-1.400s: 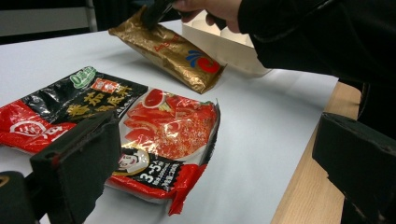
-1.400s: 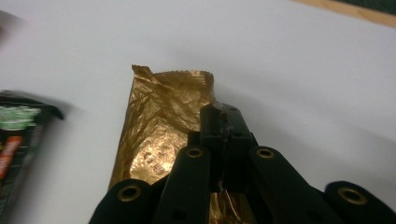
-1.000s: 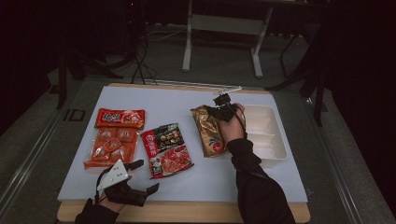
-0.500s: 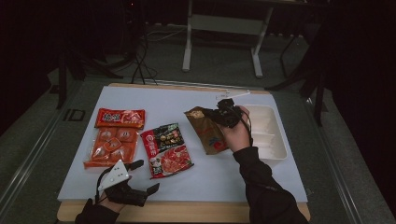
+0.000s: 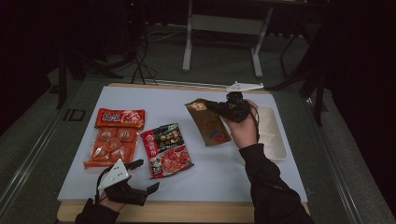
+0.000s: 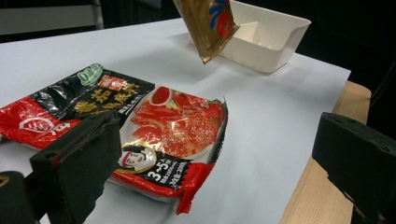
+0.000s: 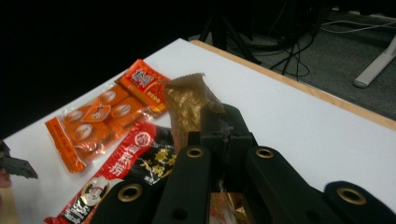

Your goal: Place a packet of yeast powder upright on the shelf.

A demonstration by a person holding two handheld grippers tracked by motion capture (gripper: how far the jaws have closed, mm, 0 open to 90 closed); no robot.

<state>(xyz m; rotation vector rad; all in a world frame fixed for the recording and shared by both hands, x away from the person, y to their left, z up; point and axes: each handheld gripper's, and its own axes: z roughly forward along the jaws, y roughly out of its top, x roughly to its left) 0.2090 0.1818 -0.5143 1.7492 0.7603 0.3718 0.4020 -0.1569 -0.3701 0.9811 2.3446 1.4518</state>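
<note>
My right gripper [image 5: 215, 107] is shut on the top edge of a gold-brown snack packet [image 5: 210, 127], which hangs tilted above the white table, left of the tray. The right gripper view has the black jaws [image 7: 224, 133] pinching the packet's crinkled gold end [image 7: 187, 100]. My left gripper [image 5: 145, 175] rests open near the table's front left edge, with nothing between its jaws. Just ahead of the left gripper [image 6: 215, 163] lies a red-and-black soup-base packet [image 6: 140, 121], and the gold packet's lower corner [image 6: 208, 23] dangles beyond it.
A white tray [image 5: 276, 142] sits at the table's right side, also in the left gripper view [image 6: 268, 44]. An orange multi-piece packet [image 5: 109, 147] and a smaller red packet [image 5: 120, 118] lie at the left. The soup-base packet [image 5: 166, 150] lies in the middle.
My right gripper has risen with the gold packet, lifting it off the table so that it hangs free. The left gripper has stayed where it was.
</note>
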